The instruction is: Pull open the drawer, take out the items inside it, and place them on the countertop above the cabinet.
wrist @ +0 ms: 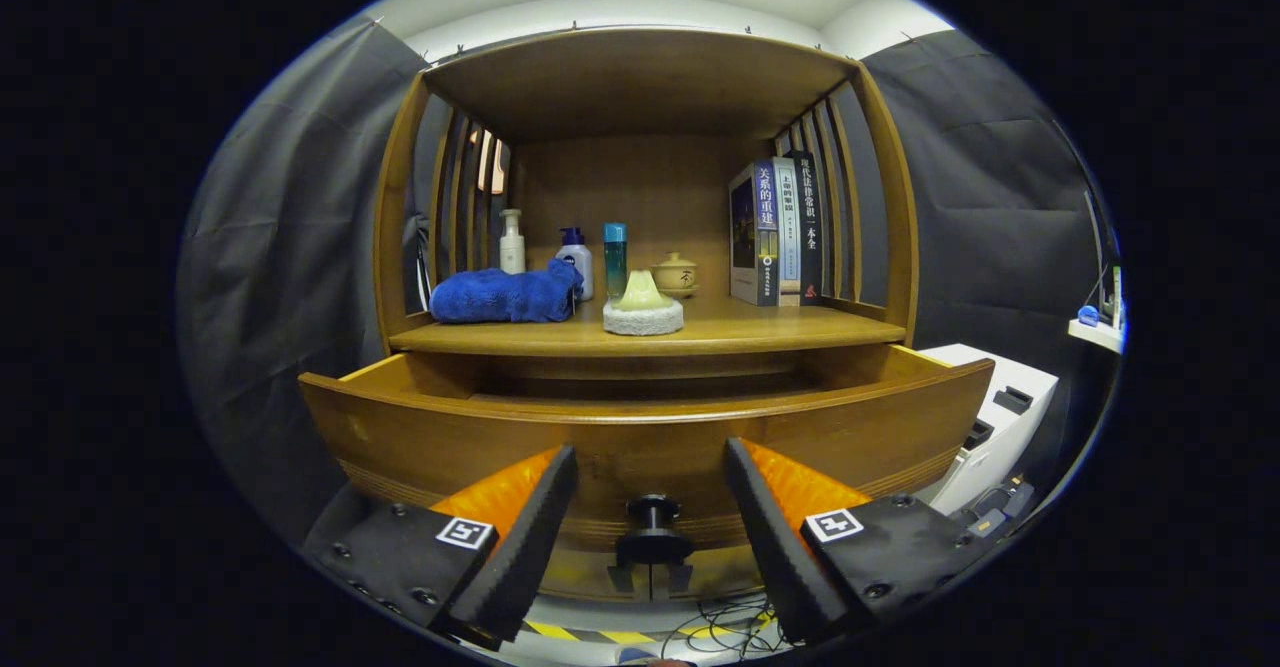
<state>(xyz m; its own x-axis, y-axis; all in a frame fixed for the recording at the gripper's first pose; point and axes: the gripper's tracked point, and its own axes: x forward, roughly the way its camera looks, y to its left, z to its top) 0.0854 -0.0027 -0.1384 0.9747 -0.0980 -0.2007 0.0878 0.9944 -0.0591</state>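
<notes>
A wooden cabinet stands ahead with its drawer [640, 437] pulled out toward me. The drawer's dark round knob [652, 519] sits in the gap between my fingers, untouched. My gripper [650, 477] is open, one finger on each side of the knob, close to the drawer front. The drawer's inside is hidden behind its front panel. On the countertop [760, 329] above the drawer lie a folded blue towel [505, 296] at the left and a pale green piece on a white round stone base [643, 309] near the front middle.
Behind the towel stand a white bottle [512, 242], a blue-capped bottle [575, 257], a teal tube [615, 259] and a small lidded pot [675, 274]. Three books [775, 232] stand upright at the right. A white machine [1000, 427] sits right of the cabinet. Cables [720, 622] lie on the floor below.
</notes>
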